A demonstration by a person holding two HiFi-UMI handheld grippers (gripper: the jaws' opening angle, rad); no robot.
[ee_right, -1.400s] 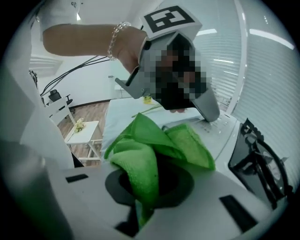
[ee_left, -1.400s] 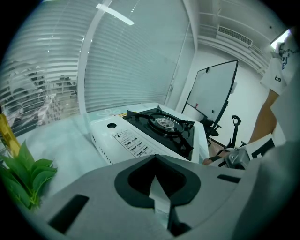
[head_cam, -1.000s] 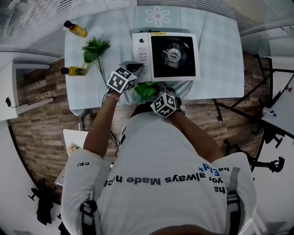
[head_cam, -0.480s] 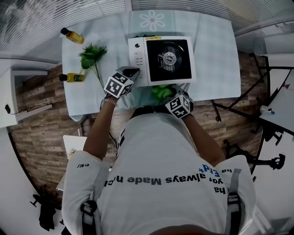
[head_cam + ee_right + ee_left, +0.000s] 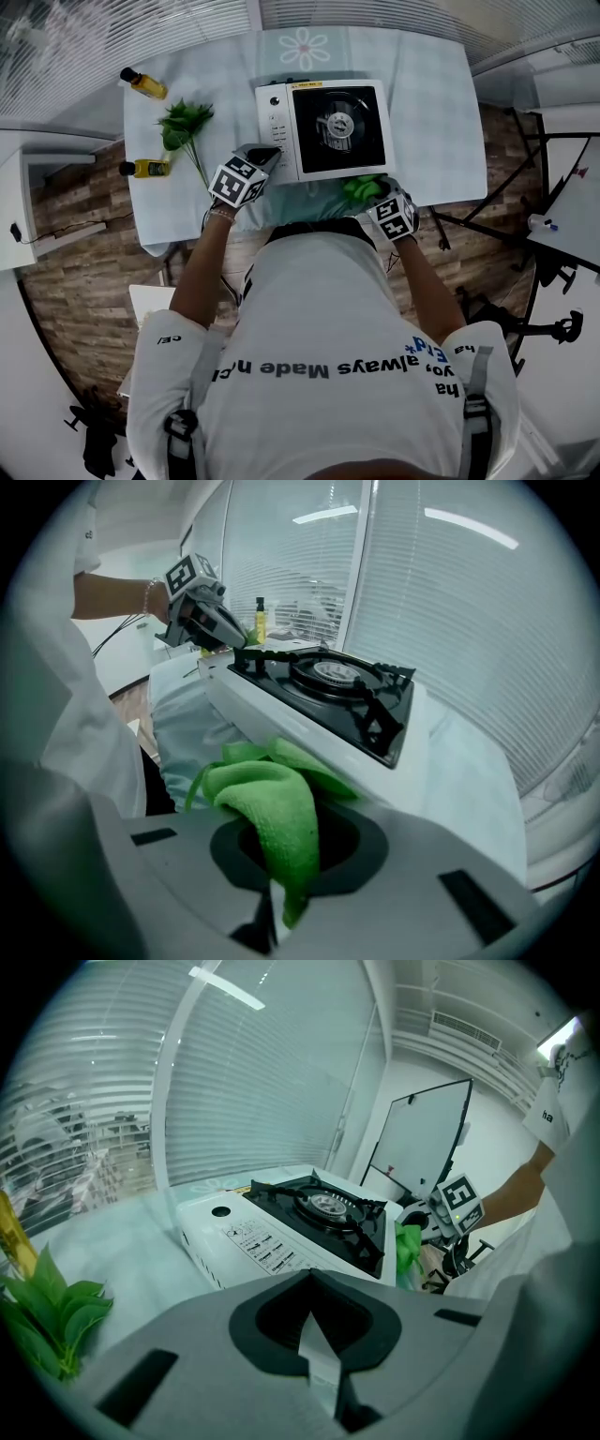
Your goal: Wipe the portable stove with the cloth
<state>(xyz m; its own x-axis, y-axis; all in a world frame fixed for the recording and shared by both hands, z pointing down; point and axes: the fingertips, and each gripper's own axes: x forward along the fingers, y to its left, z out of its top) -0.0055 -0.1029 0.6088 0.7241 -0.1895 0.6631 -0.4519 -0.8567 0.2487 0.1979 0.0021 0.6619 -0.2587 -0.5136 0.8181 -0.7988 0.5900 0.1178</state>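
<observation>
Cloth [image 5: 272,822] in right gripper [image 5: 278,913] at near edge of stove [image 5: 309,726]

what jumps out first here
The bright green cloth stands out most, pinched in the right gripper at the near side of the white portable stove mid-table. The left gripper is shut and empty by the stove's near left corner.

Green cloth [image 5: 267,808] bunched against near side of white stove [image 5: 323,127]
</observation>
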